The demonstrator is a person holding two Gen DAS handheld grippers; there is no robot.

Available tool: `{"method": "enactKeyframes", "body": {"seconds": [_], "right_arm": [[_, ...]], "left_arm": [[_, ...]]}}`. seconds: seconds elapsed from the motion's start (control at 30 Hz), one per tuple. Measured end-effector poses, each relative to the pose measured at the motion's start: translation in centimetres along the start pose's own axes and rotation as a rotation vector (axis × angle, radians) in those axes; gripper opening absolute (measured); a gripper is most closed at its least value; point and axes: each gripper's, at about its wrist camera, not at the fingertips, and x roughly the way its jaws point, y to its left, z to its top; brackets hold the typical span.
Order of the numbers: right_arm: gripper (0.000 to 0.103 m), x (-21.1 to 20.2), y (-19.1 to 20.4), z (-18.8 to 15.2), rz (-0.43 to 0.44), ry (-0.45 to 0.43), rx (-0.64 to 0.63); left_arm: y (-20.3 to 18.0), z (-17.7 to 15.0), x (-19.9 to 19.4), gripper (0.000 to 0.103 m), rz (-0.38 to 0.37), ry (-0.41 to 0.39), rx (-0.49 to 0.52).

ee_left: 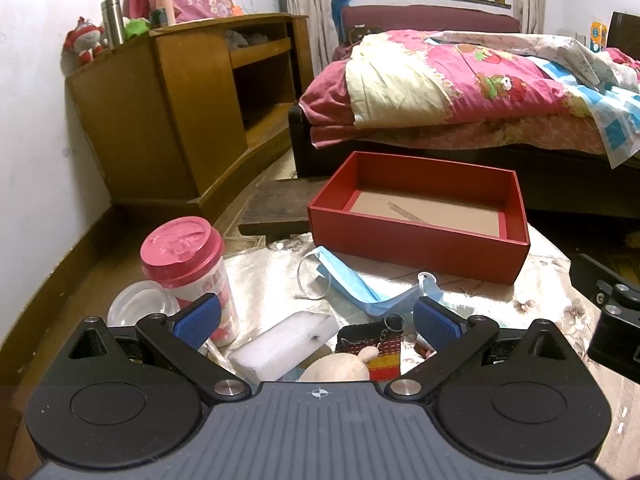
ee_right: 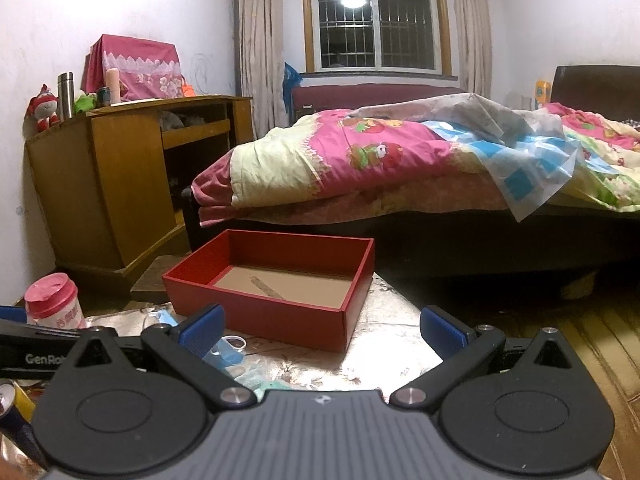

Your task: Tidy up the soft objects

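An open red box [ee_left: 420,236] with a bare cardboard floor stands at the far side of the small table; it also shows in the right wrist view [ee_right: 276,312]. A blue face mask [ee_left: 352,284] lies in front of it. A white foam block [ee_left: 288,342], a knitted pouch with a key ring [ee_left: 380,346] and a beige plush toy [ee_left: 340,366] lie between the fingers of my left gripper [ee_left: 316,322], which is open and empty above them. My right gripper [ee_right: 322,330] is open and empty, in front of the box's near right corner.
A pink-lidded cup [ee_left: 188,272] and a clear lid [ee_left: 140,308] stand at the table's left. A drink can [ee_right: 12,412] is at the near left. A wooden cabinet [ee_left: 180,104] stands left, a bed with quilts [ee_left: 460,88] behind. The table cloth [ee_right: 384,344] is shiny and floral.
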Motion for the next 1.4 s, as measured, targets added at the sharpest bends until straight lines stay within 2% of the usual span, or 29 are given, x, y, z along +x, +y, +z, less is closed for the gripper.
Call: {"method": "enactKeyframes", "body": {"seconds": [1.4], "right_arm": [[0.083, 0.55, -0.08, -0.28, 0.000, 0.030, -0.001]], "left_arm": [[-0.47, -0.28, 0.03, 0.098, -0.015, 0.016, 0.013]]}}
